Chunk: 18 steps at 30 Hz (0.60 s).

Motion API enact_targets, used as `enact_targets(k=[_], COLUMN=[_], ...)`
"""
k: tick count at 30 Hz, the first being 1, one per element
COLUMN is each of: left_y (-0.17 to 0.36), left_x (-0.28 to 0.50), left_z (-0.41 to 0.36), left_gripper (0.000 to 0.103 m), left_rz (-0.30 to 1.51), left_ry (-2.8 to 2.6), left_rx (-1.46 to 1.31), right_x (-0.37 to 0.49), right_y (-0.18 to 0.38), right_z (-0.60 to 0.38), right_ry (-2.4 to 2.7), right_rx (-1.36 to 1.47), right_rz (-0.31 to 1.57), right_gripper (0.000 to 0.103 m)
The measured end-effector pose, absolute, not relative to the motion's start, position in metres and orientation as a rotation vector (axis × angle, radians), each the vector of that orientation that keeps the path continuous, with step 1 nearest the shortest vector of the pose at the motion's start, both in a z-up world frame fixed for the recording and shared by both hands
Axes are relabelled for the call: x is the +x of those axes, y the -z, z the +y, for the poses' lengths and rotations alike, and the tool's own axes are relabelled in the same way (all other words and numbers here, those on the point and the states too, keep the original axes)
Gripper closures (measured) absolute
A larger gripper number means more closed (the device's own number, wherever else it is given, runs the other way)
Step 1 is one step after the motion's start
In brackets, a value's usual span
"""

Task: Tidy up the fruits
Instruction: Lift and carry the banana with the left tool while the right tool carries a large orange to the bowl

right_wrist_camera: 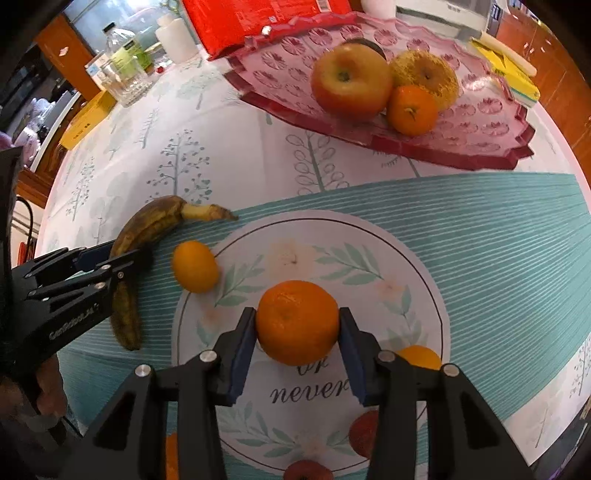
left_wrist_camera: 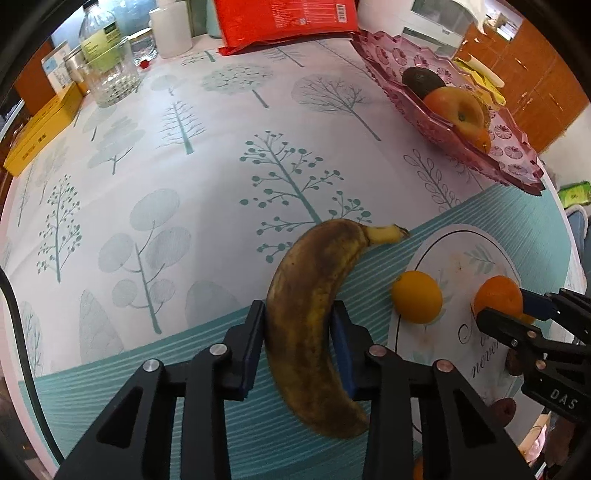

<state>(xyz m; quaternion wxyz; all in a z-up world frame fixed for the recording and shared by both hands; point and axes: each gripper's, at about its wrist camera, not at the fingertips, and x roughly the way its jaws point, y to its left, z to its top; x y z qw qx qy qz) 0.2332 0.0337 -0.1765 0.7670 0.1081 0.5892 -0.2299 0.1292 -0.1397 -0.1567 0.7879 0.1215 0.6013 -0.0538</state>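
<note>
My left gripper is shut on a brown overripe banana near the table's front; it also shows in the right wrist view. My right gripper is shut on an orange tangerine, also seen in the left wrist view. A small yellow-orange citrus lies between banana and tangerine. The pink glass fruit tray at the back right holds an apple, a yellowish fruit, a small orange and an avocado.
Another orange lies behind my right finger, and red fruits sit near the front edge. A glass jar, a yellow box, a white bottle and a red bag stand at the back.
</note>
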Motion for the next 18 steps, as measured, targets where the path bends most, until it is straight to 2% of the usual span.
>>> enact_targets(k=[18], left_y=[0.077], left_x=[0.184], left_z=[0.034], left_gripper=[0.07], left_rz=[1.072], left_ry=[0.539], left_rx=[0.187], right_x=[0.087], right_y=[0.08], right_z=[-0.14], right_ry=[0.113], right_rx=[0.221], right_rz=[1.098], right_gripper=[0.059])
